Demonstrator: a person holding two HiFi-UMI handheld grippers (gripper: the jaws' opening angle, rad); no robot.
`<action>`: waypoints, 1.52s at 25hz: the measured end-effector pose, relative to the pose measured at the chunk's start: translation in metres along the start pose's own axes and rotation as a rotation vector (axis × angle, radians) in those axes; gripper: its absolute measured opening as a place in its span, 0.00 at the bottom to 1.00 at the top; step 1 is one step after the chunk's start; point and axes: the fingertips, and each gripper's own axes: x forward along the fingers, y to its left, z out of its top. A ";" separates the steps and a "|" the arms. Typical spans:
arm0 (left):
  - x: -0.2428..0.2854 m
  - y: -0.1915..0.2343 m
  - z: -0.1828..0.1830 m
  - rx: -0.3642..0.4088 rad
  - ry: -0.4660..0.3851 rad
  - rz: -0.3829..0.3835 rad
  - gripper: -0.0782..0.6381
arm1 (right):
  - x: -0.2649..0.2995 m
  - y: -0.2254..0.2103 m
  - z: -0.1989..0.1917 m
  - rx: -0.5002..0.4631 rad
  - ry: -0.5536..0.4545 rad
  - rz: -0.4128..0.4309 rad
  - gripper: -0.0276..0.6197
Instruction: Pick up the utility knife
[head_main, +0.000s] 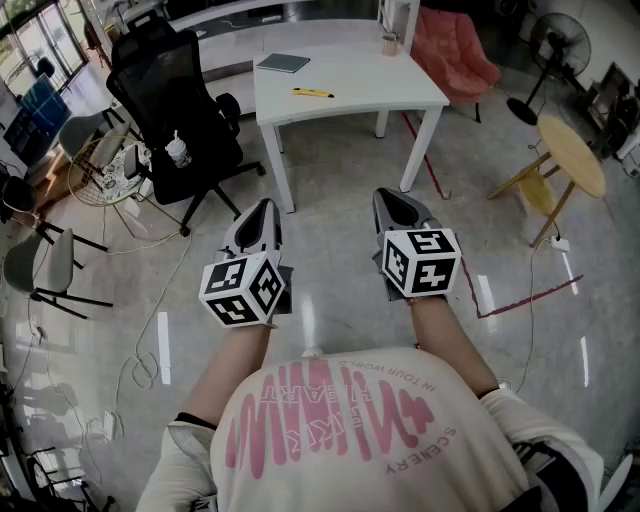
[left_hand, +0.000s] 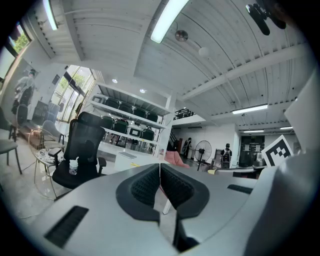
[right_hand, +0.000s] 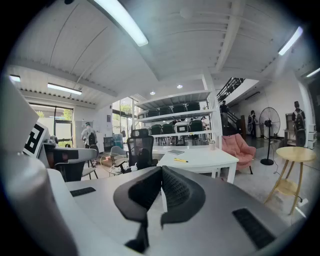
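Fingers (left_hand: 145, 186) of the left gripper (head_main: 265, 205) are pressing together along their pads, with nothing between them. The fingers (right_hand: 175, 187) of the right gripper (head_main: 386, 197) are likewise meeting pad to pad and gripping nothing. Both grippers are hovering side by side over the pale glossy floor (head_main: 330, 300), well apart from the work area.

The slim yellow utility knife (head_main: 313, 93) is lying flat on the white rectangular tabletop (head_main: 400, 90), toward its near left part, with neither gripper touching it. A flat dark green notebook (head_main: 284, 63) is lying behind the knife, apart from it. A small cup (head_main: 390, 44) is standing near the far right corner. A black mesh office chair (head_main: 170, 110) is standing beside the tabletop's left side, and a round wooden side table (head_main: 572, 150) is standing off to the right.

In the right gripper view the knife (right_hand: 181, 160) is showing beyond the closed fingertips, slightly to their right.
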 end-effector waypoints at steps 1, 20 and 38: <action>0.001 0.002 0.000 0.000 -0.001 0.000 0.14 | 0.002 0.001 0.000 0.001 -0.002 -0.001 0.07; 0.023 0.060 0.025 0.002 -0.045 -0.063 0.14 | 0.054 0.019 0.018 0.103 -0.060 -0.033 0.07; 0.061 0.110 0.000 -0.044 0.007 -0.145 0.14 | 0.106 0.032 -0.005 0.078 -0.013 -0.057 0.07</action>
